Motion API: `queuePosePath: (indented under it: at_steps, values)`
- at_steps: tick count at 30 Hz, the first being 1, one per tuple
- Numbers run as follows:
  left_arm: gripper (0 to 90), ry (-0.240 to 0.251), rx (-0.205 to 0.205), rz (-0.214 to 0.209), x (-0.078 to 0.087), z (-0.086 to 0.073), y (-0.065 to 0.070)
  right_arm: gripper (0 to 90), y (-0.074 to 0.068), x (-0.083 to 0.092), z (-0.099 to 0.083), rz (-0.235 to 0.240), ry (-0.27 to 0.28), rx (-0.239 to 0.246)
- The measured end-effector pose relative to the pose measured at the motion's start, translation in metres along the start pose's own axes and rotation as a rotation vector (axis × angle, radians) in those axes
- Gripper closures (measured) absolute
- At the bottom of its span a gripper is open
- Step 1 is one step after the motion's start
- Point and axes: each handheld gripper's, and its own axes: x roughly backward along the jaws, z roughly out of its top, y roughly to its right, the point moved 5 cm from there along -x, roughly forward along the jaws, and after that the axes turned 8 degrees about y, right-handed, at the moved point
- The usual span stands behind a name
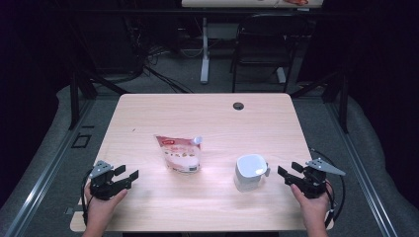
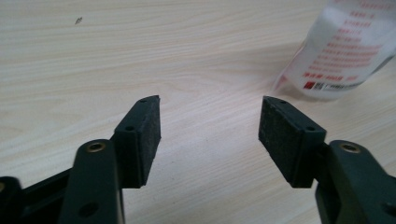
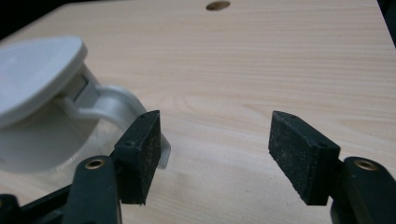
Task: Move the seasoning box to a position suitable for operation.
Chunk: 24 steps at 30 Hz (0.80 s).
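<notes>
Light wooden table (image 1: 207, 113) under a fixed overhead camera, with a small dark round hole (image 1: 238, 105) near the far edge. Left gripper (image 1: 129, 173) at the near left corner, held in a hand (image 1: 101, 207), jaws spread apart with nothing between them, just bare wood between the black pads (image 2: 145, 135) in the left gripper view. Right gripper (image 1: 289, 169) at the near right, held in the other hand (image 1: 314, 207), jaws likewise apart and clamped on nothing. White lidded plastic jug with a curved handle (image 1: 250, 173) standing upright near the right gripper, just to its left; in the right gripper view its handle (image 3: 112, 100) close behind the left-hand pad, possibly touching, hard to tell from this angle. Flat pink-and-white printed pouch with a white spout (image 1: 180, 153) lying near the table's middle, well apart from the left gripper and to the left of the jug; its lower white end with red print (image 2: 348, 46) at the far right of the left gripper view. Black chair (image 1: 264, 44) and a white table leg (image 1: 204, 49) on the floor beyond.
</notes>
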Motion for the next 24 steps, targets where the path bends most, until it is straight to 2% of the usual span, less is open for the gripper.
queuePosePath:
  at_steps: [1,3,5,6,7,8,10,12,14,16,19,20,22,24]
  values:
    - [41.5,-0.005,-0.011,0.004,-0.002,0.000,0.001,30.0,-0.002,-0.001,-0.001,-0.005,-0.010,0.022]
    - [43.2,-0.018,-0.020,0.000,-0.004,0.000,0.001,18.3,-0.004,0.001,-0.002,-0.079,-0.021,0.090]
    - [45.7,-0.019,-0.027,0.000,-0.004,0.000,0.001,18.2,-0.005,0.002,-0.003,-0.109,-0.029,0.107]
    - [46.8,-0.007,-0.023,0.001,-0.004,0.000,0.000,21.9,-0.006,0.002,-0.004,-0.114,-0.033,0.106]
    - [47.4,-0.006,-0.016,-0.006,-0.003,0.000,0.000,30.1,-0.007,0.003,-0.004,-0.113,-0.029,0.113]
    - [47.5,0.003,0.002,-0.014,-0.002,0.000,-0.001,37.4,-0.008,0.004,-0.005,-0.103,-0.027,0.120]
    - [48.3,0.015,0.021,-0.025,0.001,0.000,-0.002,47.7,-0.011,0.005,-0.006,-0.052,-0.007,0.115]
    - [48.3,0.013,0.016,-0.029,0.003,-0.002,-0.002,51.6,-0.014,0.004,-0.008,-0.009,-0.002,0.132]
    - [48.7,0.010,0.005,-0.025,0.005,-0.004,-0.003,53.2,-0.018,0.002,-0.011,0.004,-0.014,0.179]
    - [48.7,0.008,-0.004,-0.021,0.006,-0.004,-0.004,53.3,-0.020,0.001,-0.011,0.017,-0.017,0.186]
    - [48.6,0.012,0.004,-0.022,0.009,-0.006,-0.005,52.3,-0.027,0.001,-0.008,0.009,0.021,0.260]
    - [48.7,0.023,0.007,-0.032,0.010,-0.006,-0.004,52.0,-0.031,-0.001,-0.009,0.034,-0.007,0.250]
    - [48.7,0.022,0.002,-0.032,0.010,-0.006,-0.004,52.0,-0.032,-0.001,-0.009,0.030,-0.003,0.258]
    - [48.7,0.029,-0.005,-0.041,0.010,-0.005,-0.003,53.5,-0.036,-0.006,-0.009,0.053,-0.004,0.253]
